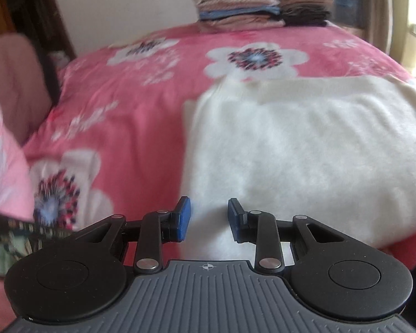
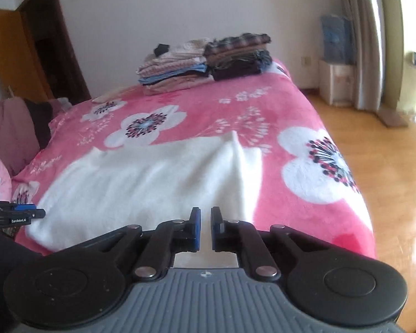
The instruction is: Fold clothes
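I work from the pink floral bed [image 2: 291,111] as my landmark. On its near half lies one white garment [image 2: 141,183], spread flat, already folded into a rough rectangle, with a raised crease near its far right corner. At the bed's far end sit two stacks of folded clothes [image 2: 205,63] — one pale, one dark. My left gripper [image 1: 209,219] hovers released over the garment's near left edge, nothing between its pads. My right gripper [image 2: 205,229] is nearly clenched, empty, at the near right edge. To fold well, I judge both should pinch the near corners evenly and lift together — flattening that crease first.
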`<state>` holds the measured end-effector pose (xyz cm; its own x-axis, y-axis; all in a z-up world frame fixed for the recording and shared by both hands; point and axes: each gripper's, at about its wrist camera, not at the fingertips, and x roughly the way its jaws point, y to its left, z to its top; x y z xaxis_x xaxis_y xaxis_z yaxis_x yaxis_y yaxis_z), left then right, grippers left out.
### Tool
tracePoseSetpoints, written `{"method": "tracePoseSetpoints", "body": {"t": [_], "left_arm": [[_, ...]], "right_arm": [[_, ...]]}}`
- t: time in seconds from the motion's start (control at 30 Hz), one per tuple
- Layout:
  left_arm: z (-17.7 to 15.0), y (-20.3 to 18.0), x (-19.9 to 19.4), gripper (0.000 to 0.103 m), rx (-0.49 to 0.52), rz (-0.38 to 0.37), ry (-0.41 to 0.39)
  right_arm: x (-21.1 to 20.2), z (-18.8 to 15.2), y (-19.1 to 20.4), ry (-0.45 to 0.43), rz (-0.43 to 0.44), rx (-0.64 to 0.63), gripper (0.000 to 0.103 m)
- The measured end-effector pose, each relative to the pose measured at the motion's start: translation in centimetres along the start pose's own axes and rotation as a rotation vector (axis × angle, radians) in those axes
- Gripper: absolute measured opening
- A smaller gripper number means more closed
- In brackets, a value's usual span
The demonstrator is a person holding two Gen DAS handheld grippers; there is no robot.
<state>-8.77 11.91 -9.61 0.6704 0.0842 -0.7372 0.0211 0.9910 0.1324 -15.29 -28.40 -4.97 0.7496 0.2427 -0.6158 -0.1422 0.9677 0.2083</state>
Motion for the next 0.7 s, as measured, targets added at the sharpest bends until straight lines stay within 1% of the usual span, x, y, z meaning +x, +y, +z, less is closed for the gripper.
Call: {"method": "tracePoseSetpoints", "body": {"t": [0.03, 0.07, 0.1, 0.13, 0.17, 0.2, 0.27, 0.33, 0.4, 0.47, 0.53, 0.63, 0.7], "left_arm": [[-0.2, 0.3, 0.2, 0.031, -0.017, 0.002, 0.006], [-0.3, 0.7, 0.4, 0.033, -0.033, -0.002, 0.010], [-0.3, 1.0, 0.5, 0.036, -0.048, -0.007, 0.014], [-0.3, 1.3, 0.6, 0.038, -0.064, -0.011, 0.018], [-0.4, 1.6, 0.7, 0.039, -0.079, -0.016, 0.022], [-0.3, 2.0, 0.7, 0.041, -0.096, -0.024, 0.026], [-0.3, 2.6, 0.5, 0.041, -0.124, -0.037, 0.029], [-0.3, 3.2, 0.2, 0.041, -0.145, -0.031, 0.027], [-0.2, 3.9, -0.6, 0.041, -0.152, -0.006, 0.011], [-0.2, 4.7, -2.1, 0.039, -0.154, 0.030, -0.029], [-0.3, 5.8, -3.6, 0.039, -0.169, 0.045, -0.060], [-0.8, 7.3, -5.3, 0.037, -0.207, 0.032, -0.081], [-1.3, 7.4, -5.9, 0.032, -0.201, -0.019, -0.080]], "right_arm": [[1.0, -0.5, -0.3, 0.023, -0.020, -0.005, 0.006], [2.5, -1.6, -1.0, 0.076, -0.058, 0.006, 0.004], [4.0, -2.7, -1.8, 0.132, -0.098, 0.018, 0.000], [5.5, -3.9, -2.8, 0.179, -0.132, 0.044, 0.000], [5.9, -5.0, -3.7, 0.151, -0.125, 0.065, 0.000], [5.8, -5.0, -4.2, 0.141, -0.115, 0.094, 0.000], [5.4, -4.5, -5.0, 0.141, -0.100, 0.163, 0.000], [4.5, -3.9, -4.9, 0.144, -0.100, 0.173, 0.000], [3.0, -3.5, -4.6, 0.133, -0.108, 0.148, 0.000], [1.2, -2.6, -3.9, 0.094, -0.111, 0.096, 0.000], [-0.3, -1.5, -3.0, 0.055, -0.106, 0.035, 0.000], [-1.0, -0.2, -0.9, 0.023, -0.053, -0.035, 0.000], [-0.6, -0.1, 0.9, 0.022, -0.019, -0.086, 0.000]]}}
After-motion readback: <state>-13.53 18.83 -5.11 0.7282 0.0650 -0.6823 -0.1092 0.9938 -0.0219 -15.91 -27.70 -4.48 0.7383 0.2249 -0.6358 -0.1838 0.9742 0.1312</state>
